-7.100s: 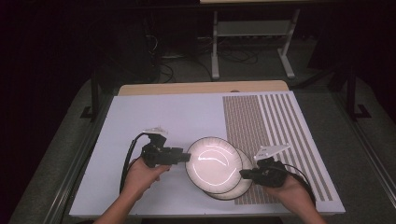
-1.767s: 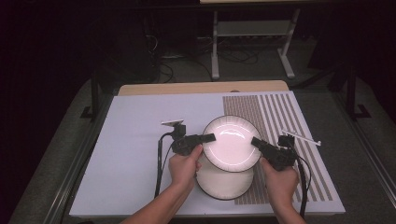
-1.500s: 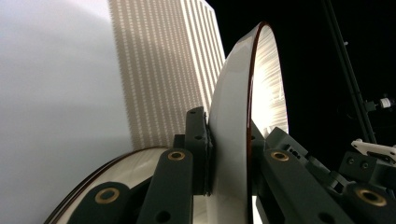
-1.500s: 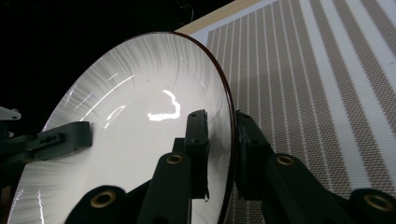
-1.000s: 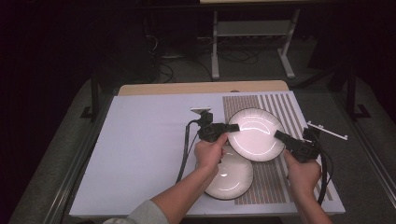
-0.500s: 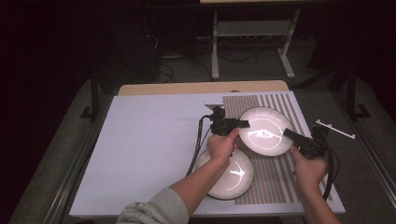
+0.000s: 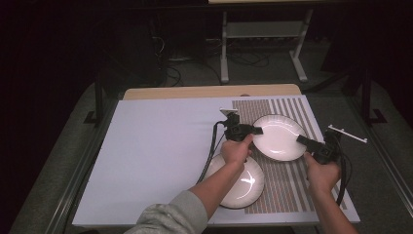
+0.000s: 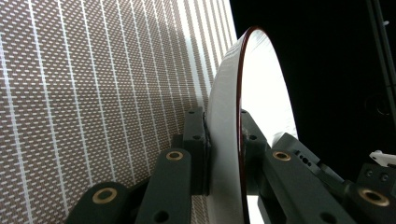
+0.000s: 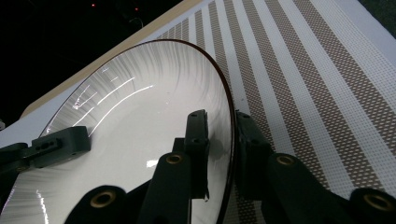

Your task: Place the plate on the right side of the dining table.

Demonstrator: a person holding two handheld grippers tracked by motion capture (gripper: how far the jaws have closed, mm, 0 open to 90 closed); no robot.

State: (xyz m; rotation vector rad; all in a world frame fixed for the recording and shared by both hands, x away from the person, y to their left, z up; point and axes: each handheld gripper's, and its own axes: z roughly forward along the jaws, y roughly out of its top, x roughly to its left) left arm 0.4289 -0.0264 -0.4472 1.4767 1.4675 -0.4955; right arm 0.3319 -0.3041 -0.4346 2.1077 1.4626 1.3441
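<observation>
Both sets of jaws pinch the rim of one white plate [image 7: 278, 137], the left gripper [image 7: 256, 129] on one side, the right gripper [image 7: 301, 140] opposite. The plate lies nearly flat, face up, over the striped mat [image 7: 292, 190] near the tabletop's far right corner.

held plate [image 7: 278, 138]: glossy white, with fine grey streaks fanning over its inner wall and a thin dark red-brown line along its rim
second plate [image 7: 242, 184]: white, same faint streaked look
striped mat [image 7: 287, 187]: brown and white stripes, the brown bands woven in a fine dotted mesh; narrow stripes on one side, wider on the other
table [image 7: 156, 146]: pale lavender-grey top with a light wood edge at the far side
left gripper [image 7: 258, 129]: black, brass-coloured rivets on the jaws
right gripper [image 7: 298, 140]: black, same brass rivets
sleeve [image 7: 171, 217]: grey
</observation>
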